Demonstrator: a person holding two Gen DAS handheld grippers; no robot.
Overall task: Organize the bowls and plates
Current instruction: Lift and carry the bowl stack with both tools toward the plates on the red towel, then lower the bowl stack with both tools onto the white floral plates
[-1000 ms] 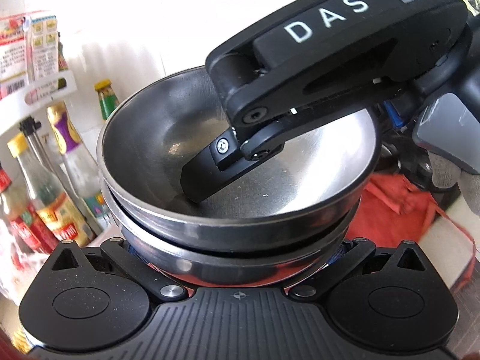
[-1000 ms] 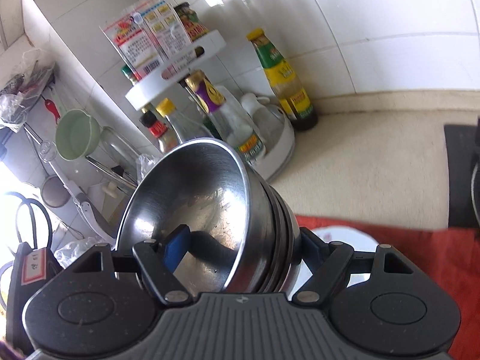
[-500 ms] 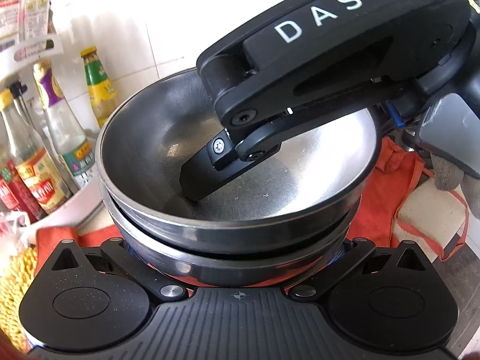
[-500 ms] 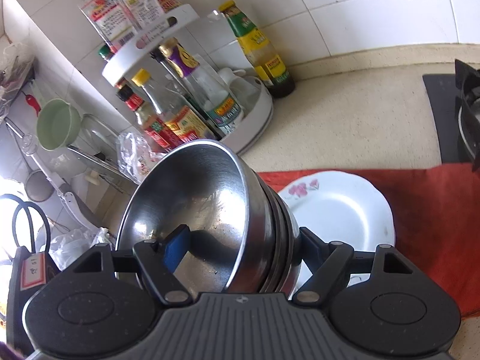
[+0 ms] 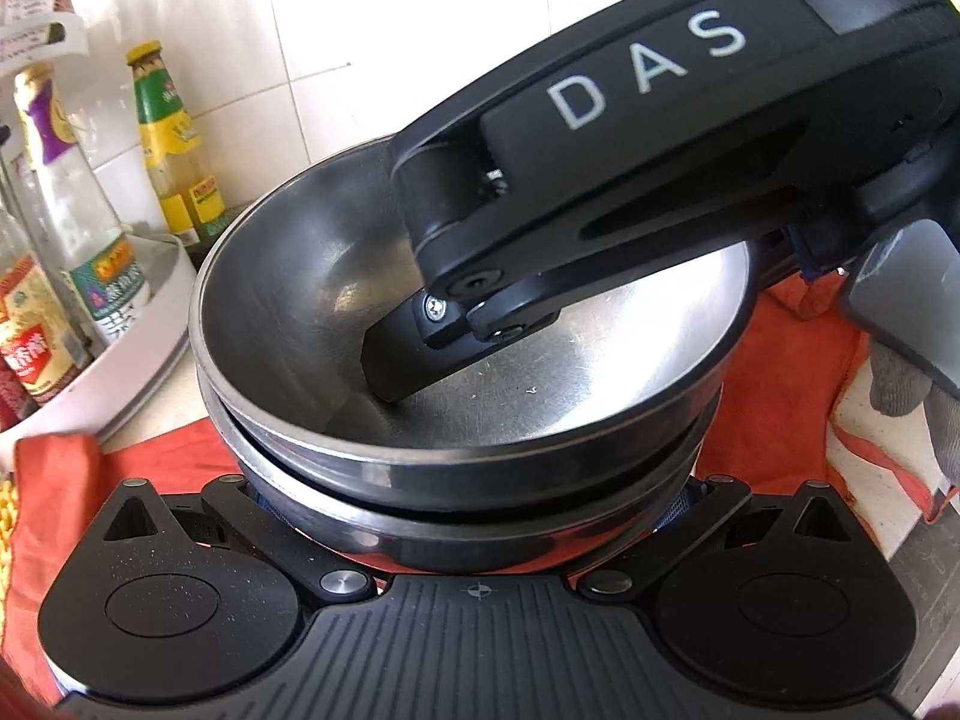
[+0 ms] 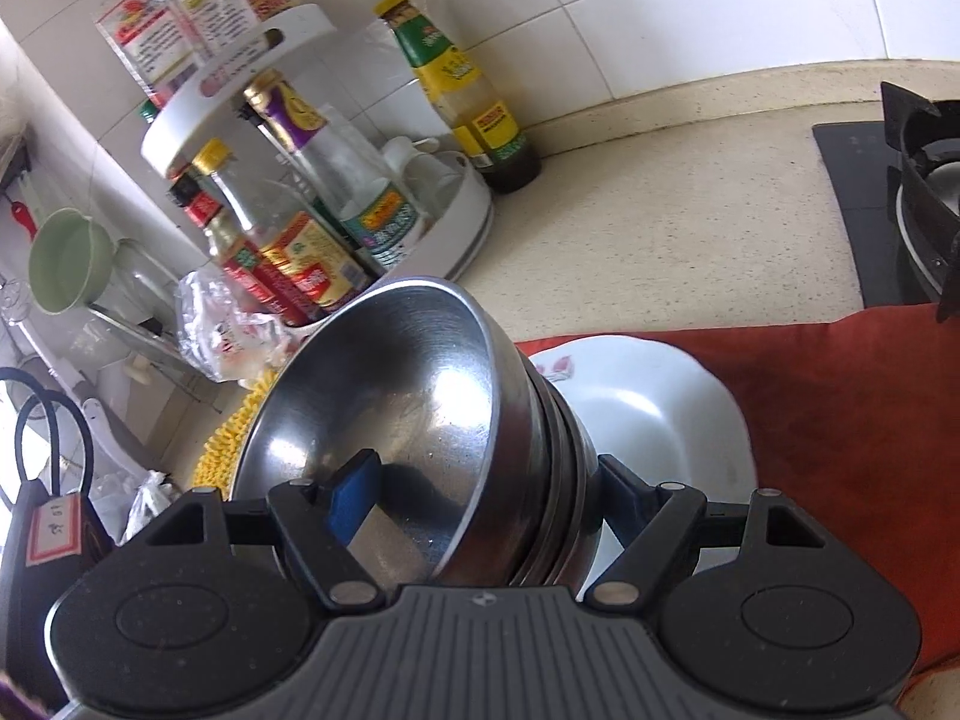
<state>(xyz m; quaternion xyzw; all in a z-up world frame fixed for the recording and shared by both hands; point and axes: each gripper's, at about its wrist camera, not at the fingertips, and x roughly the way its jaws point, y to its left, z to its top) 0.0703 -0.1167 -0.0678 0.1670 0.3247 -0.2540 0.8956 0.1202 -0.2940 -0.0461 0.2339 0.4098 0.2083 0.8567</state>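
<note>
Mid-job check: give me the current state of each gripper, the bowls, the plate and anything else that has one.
Steel bowl stack: nested, tilted, lifted.
Right gripper: shut on the stack's wall, one finger inside.
Left gripper: around the stack's base; grip unclear.
White plate: empty, on the red cloth.
Stove burner: unlit.

A two-tier white condiment rack (image 6: 462, 222) is standing against the tiled wall, holding sauce bottles; a yellow-capped bottle (image 6: 462, 90) is standing just beside it. A red cloth (image 6: 840, 396) is covering the counter near a gas stove (image 6: 918, 210). A green cup (image 6: 69, 270) is hanging at left, scissors (image 6: 54, 444) below it.
</note>
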